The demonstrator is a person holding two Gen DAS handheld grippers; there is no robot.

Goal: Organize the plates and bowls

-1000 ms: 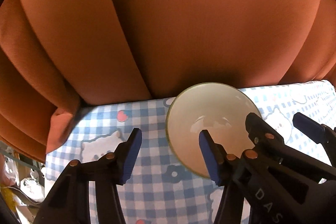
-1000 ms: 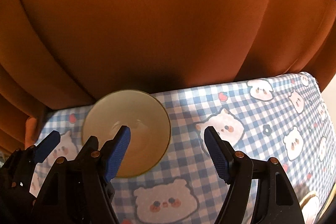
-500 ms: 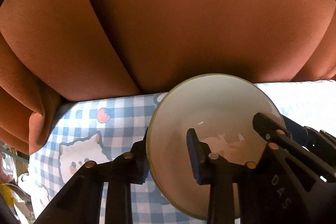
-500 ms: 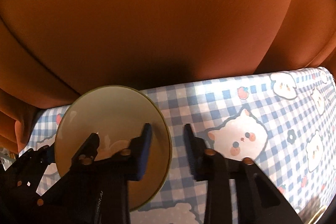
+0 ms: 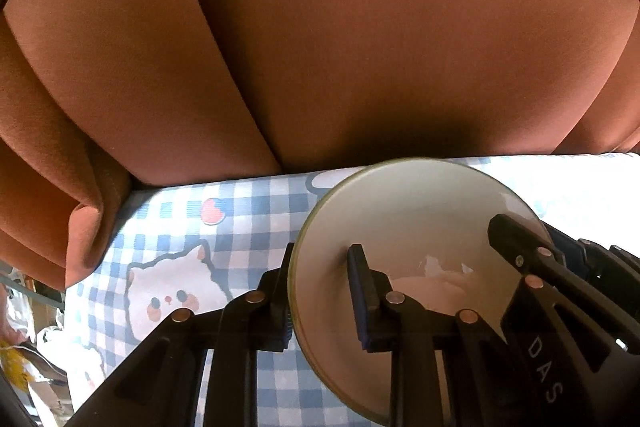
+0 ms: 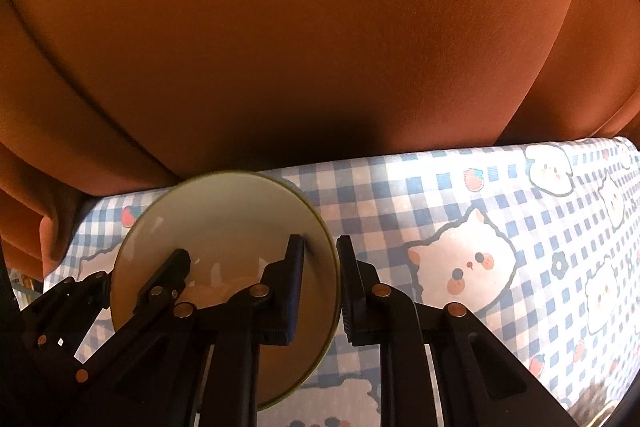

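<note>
A cream bowl (image 5: 400, 219) with a greenish rim sits near the far edge of a blue-checked cloth with cat prints (image 5: 240, 211). My left gripper (image 5: 320, 267) is closing on the bowl's left wall, one pad inside and one outside, both pressing. In the right wrist view the same bowl (image 6: 224, 223) is at lower left. My right gripper (image 6: 320, 255) is closing on its right wall in the same way. Each gripper shows in the other's view: the right gripper (image 5: 532, 239), the left gripper (image 6: 140, 267). The bowl looks empty.
An orange-brown cushioned backrest (image 5: 360, 47) rises right behind the cloth's far edge and fills the upper half of both views. The cloth (image 6: 500, 227) stretches bare to the right of the bowl. Some clutter (image 5: 40, 347) lies beyond the table's left edge.
Both grippers moved in on the bowl and closed their jaws onto its rim, the left on the left wall, the right on the right wall. The bowl now looks larger.
</note>
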